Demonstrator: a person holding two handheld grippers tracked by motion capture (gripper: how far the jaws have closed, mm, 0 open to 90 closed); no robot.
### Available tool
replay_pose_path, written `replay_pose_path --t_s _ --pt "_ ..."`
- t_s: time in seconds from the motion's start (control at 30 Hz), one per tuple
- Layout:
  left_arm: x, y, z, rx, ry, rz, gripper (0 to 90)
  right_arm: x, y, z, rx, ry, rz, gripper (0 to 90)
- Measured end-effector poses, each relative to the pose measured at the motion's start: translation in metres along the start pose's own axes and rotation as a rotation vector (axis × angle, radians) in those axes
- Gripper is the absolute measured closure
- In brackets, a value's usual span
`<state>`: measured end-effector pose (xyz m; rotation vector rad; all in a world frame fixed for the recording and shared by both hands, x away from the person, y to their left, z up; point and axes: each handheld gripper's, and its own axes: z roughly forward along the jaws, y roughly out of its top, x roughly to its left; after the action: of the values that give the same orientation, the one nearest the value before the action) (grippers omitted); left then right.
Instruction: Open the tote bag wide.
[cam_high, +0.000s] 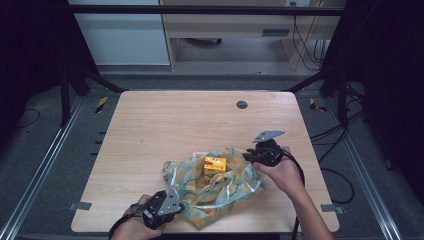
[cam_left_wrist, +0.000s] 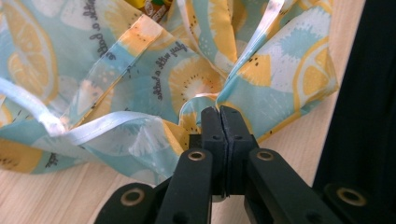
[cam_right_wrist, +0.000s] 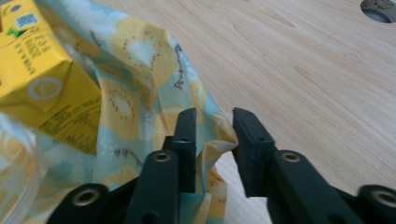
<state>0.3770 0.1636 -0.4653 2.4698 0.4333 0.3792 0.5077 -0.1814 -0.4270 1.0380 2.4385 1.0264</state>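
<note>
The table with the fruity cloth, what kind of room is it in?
Likely a lab recording station: a bare wooden table inside black framing, cables trailing on grey floor.

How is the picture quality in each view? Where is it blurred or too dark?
High view: the table is evenly lit and sharp, the surroundings nearly black. Left gripper view: the cloth is crisp but its far folds glare white, the right edge is dark. Right gripper view: the yellow carton and the near cloth are soft.
</note>
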Motion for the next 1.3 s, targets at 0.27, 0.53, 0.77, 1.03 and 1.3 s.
replay_pose_path --t_s 0.27,0.53,0.77,1.03,1.3 --pt "0.007 -0.005 0.0 0.011 0.043 -0.012 89.6 0.007 -0.015 -0.01 -0.035 -0.002 -0.015 88.1" --pt "0.015 -0.01 0.0 0.027 0.074 -0.029 89.6 0.008 -0.03 -0.006 -0.036 -0.02 -0.006 90.0" --pt "0.021 -0.014 0.001 0.034 0.102 -0.049 89.6 0.004 -0.042 0.005 -0.009 -0.027 0.019 90.0" --pt "0.027 -0.017 0.001 0.039 0.125 -0.072 89.7 0.0 -0.046 0.017 0.049 -0.045 0.027 90.0" --pt "0.027 -0.014 0.002 0.045 0.121 -0.069 89.8 -0.011 -0.039 0.029 0.084 -0.085 0.014 90.0"
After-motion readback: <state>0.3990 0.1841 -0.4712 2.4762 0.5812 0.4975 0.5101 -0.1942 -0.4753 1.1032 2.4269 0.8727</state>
